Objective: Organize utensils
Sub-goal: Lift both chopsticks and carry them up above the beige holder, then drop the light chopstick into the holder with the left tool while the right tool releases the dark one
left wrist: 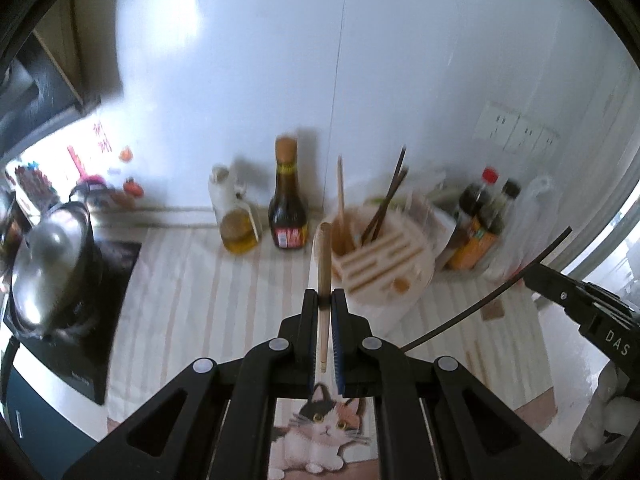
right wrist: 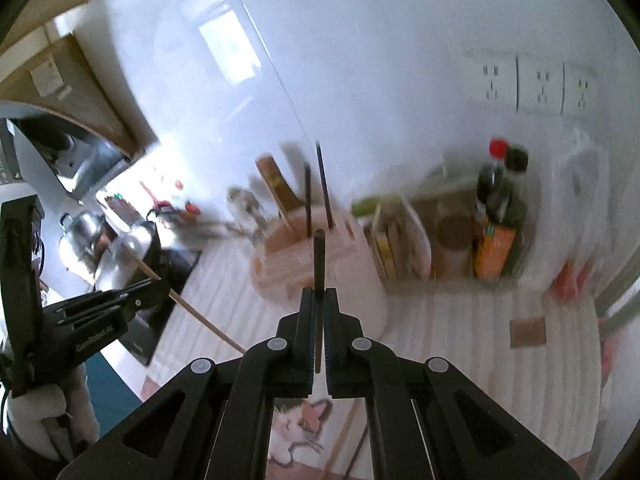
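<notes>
Left wrist view has the left gripper [left wrist: 325, 300] clamped on a pale wooden chopstick [left wrist: 323, 256], while the right gripper [right wrist: 319, 300] pinches a dark chopstick [right wrist: 319, 260], both just short of the wooden holder [left wrist: 380, 256]. They look light, stiff and a bit slick, so gripping mid-shaft probably beats the tapered tip.

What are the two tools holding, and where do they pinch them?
Left tool pinches a light chopstick along its shaft; right tool pinches a dark chopstick similarly.
</notes>
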{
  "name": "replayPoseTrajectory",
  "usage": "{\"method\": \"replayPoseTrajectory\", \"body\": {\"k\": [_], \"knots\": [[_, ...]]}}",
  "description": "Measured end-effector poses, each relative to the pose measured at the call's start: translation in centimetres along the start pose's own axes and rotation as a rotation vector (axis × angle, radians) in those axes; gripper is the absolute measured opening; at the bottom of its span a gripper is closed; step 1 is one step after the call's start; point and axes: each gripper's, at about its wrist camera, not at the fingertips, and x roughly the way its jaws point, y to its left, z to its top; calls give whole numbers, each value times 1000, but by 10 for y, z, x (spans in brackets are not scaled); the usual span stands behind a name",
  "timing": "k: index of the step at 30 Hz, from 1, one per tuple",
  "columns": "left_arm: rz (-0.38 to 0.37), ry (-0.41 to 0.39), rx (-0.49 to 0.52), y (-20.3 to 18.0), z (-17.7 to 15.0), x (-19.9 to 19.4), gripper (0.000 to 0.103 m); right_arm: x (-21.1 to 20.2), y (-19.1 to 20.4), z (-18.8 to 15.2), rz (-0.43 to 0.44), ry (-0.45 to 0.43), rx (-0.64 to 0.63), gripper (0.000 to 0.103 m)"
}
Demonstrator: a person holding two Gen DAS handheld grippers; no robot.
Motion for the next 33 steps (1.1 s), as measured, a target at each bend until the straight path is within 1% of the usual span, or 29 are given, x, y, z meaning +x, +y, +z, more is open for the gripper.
{"method": "replayPoseTrajectory", "body": {"k": [8, 12, 16, 19, 24, 29, 33], "knots": [[-38, -98, -6, 2, 59, -33, 4, -37, 26, 64, 19, -71, -66, 4], [-35, -148, 7, 1, 90, -42, 4, -46, 34, 94, 8, -100, -84, 4], [-24, -168, 27, -1, 115, -38, 4, -42, 38, 124, -4, -111, -98, 3], [-17, -154, 40, -2, 126, -23, 4, -34, 40, 136, -15, -114, -103, 3], [-29, -89, 33, -3, 131, 13, 4, -4, 39, 152, -39, -106, -93, 3], [-59, -24, 16, -3, 125, 45, 4, 27, 39, 154, -58, -81, -85, 3], [-82, 17, 11, -2, 122, 60, 4, 51, 35, 153, -75, -43, -83, 3]]}}
